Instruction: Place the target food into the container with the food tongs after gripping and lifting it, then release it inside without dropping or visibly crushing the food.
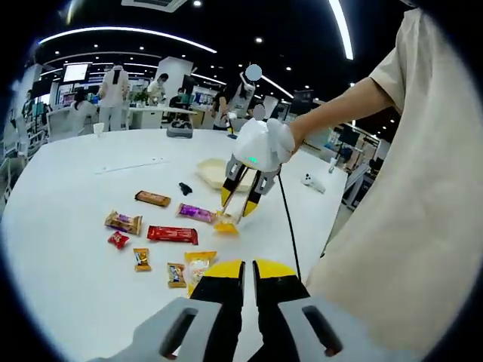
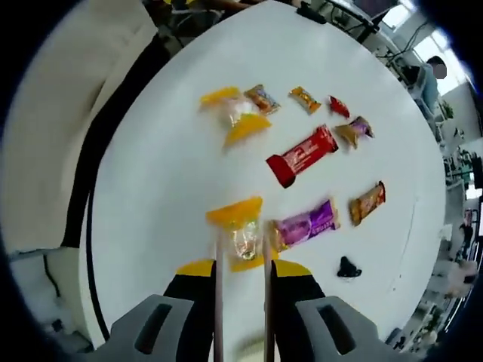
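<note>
**Tongs closing on yellow-ended sweet at mid-table**

A person is standing at the edge of a round white table [image 1: 68, 249], working a gripper in each hand. The right gripper [image 1: 243, 202] is holding a pair of tongs [image 2: 241, 302] between its jaws, which are pressing in on the two tong arms. The tong tips are sitting on either side of a clear sweet with yellow ends [image 2: 238, 230], which is lying on the table toward its middle, touching a purple wrapper [image 2: 306, 224]. Whether the tips are already pinching the sweet cannot be told.

The left gripper [image 1: 247, 275] is hovering over the near edge with its jaws almost together and nothing between them.

A pale container [image 1: 211, 172] is resting farther in, behind the right gripper. Other snacks are lying spread across the table: a long red bar [image 2: 302, 154], an orange-brown bar [image 2: 367, 202], a second yellow-ended sweet [image 2: 234, 115] and several small wrapped pieces. A small black object [image 2: 348, 267] is lying beyond the purple wrapper.
</note>
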`<state>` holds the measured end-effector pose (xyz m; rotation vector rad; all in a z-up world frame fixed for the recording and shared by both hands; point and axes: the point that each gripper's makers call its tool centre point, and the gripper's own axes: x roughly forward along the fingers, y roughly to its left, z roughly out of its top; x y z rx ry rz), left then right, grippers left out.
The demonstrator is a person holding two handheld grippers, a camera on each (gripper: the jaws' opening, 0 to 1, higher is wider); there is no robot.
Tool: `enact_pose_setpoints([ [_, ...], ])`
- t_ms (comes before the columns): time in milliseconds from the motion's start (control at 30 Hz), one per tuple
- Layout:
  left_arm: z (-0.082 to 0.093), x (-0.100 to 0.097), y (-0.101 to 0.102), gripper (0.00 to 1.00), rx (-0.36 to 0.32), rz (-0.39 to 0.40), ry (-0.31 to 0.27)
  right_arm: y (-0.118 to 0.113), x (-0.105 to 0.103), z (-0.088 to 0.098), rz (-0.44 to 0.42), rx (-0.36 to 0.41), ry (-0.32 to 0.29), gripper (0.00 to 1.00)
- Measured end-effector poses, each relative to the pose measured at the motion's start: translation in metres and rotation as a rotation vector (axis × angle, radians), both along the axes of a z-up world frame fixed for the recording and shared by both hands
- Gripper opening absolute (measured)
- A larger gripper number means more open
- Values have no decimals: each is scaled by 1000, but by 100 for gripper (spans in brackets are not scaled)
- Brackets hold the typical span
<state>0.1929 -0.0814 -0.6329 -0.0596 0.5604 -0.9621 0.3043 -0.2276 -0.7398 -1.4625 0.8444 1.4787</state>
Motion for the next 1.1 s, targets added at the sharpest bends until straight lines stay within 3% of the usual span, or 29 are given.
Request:
enact_pose_setpoints([
  [667,-5,-7,8,2,-3,45,17,1,5,-12,-24,-30,12,27],
  [967,-5,-6,9,1,-3,51,17,-1,7,-16,-69,-33,14,25],
  [1100,-5,-7,7,1,-4,50,16,0,6,-17,-150,3,23,23],
])
